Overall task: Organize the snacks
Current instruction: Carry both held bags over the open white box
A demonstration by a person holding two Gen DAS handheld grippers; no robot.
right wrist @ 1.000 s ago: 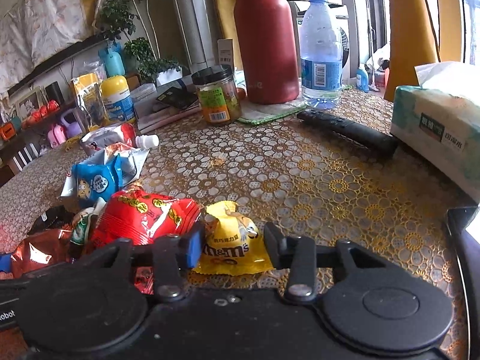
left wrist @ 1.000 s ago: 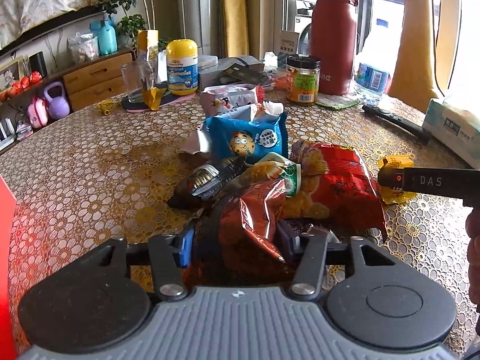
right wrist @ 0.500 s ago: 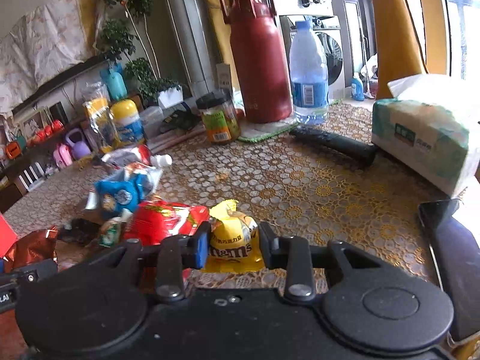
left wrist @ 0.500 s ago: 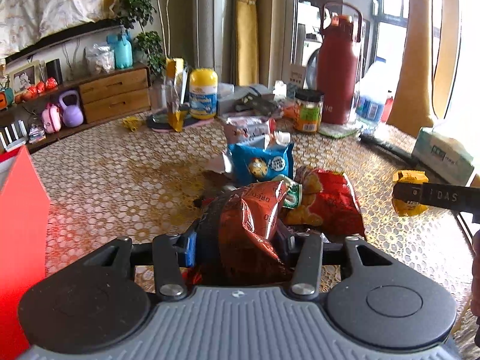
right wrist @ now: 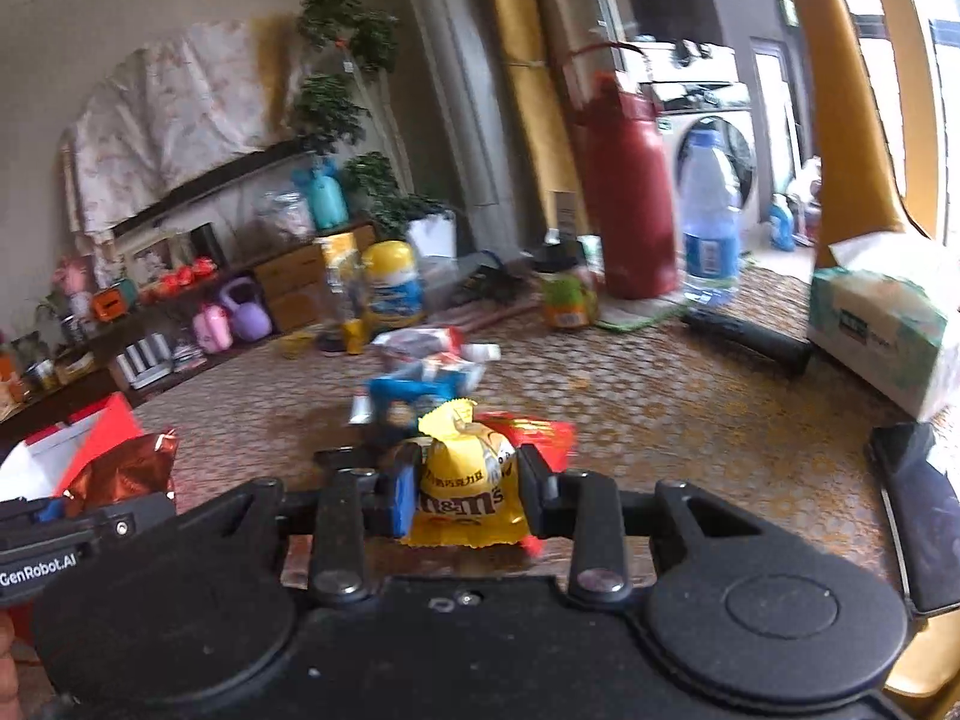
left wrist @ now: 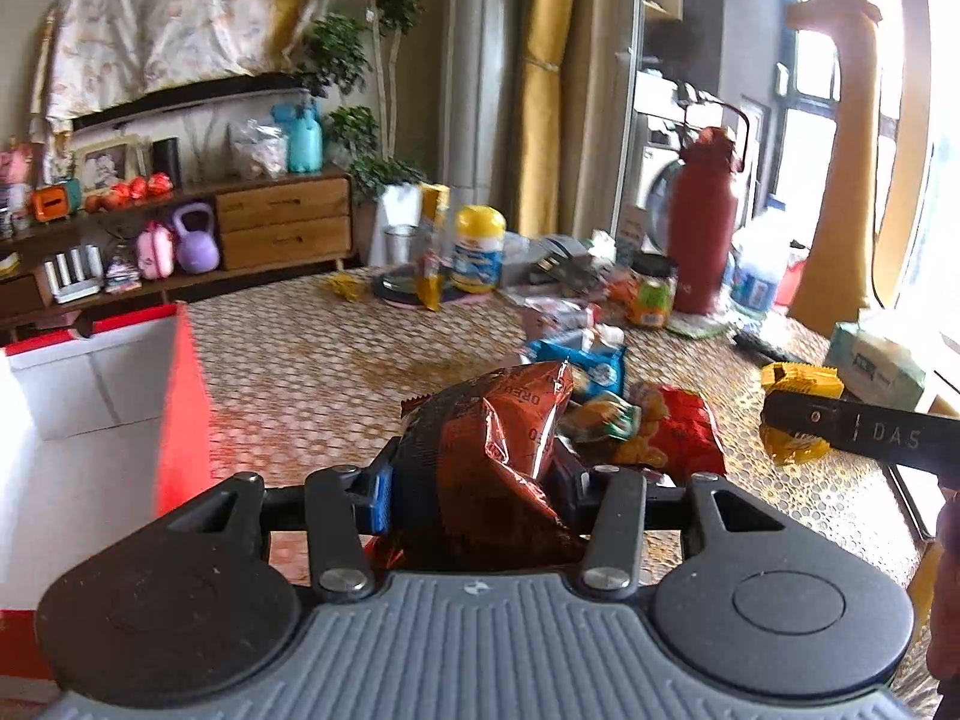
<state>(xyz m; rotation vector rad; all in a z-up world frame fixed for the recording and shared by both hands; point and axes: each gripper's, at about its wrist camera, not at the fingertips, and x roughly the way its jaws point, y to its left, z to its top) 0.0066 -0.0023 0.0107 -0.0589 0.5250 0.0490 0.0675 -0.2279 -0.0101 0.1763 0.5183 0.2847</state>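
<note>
My left gripper (left wrist: 474,495) is shut on a shiny red-brown Oreo snack bag (left wrist: 492,456) and holds it above the table. My right gripper (right wrist: 465,492) is shut on a yellow M&M's bag (right wrist: 465,480), also lifted; that bag shows in the left wrist view (left wrist: 798,414) too. A pile of snacks stays on the table: a red bag (left wrist: 678,438), a blue bag (left wrist: 585,360) and a small green packet (left wrist: 603,417). A red box with a white inside (left wrist: 90,414) stands at the left, open on top.
At the table's far side stand a dark red flask (left wrist: 699,228), a water bottle (right wrist: 711,222), a jar (left wrist: 651,294) and a yellow-lidded tub (left wrist: 477,249). A tissue pack (right wrist: 882,336) and a black remote (right wrist: 747,339) lie at the right. A phone (right wrist: 921,504) lies near the right edge.
Both grippers have risen from the table, each with its bag. The left one has swung left, and the red box has come into view. The right jaws have closed on the M&M's bag.
</note>
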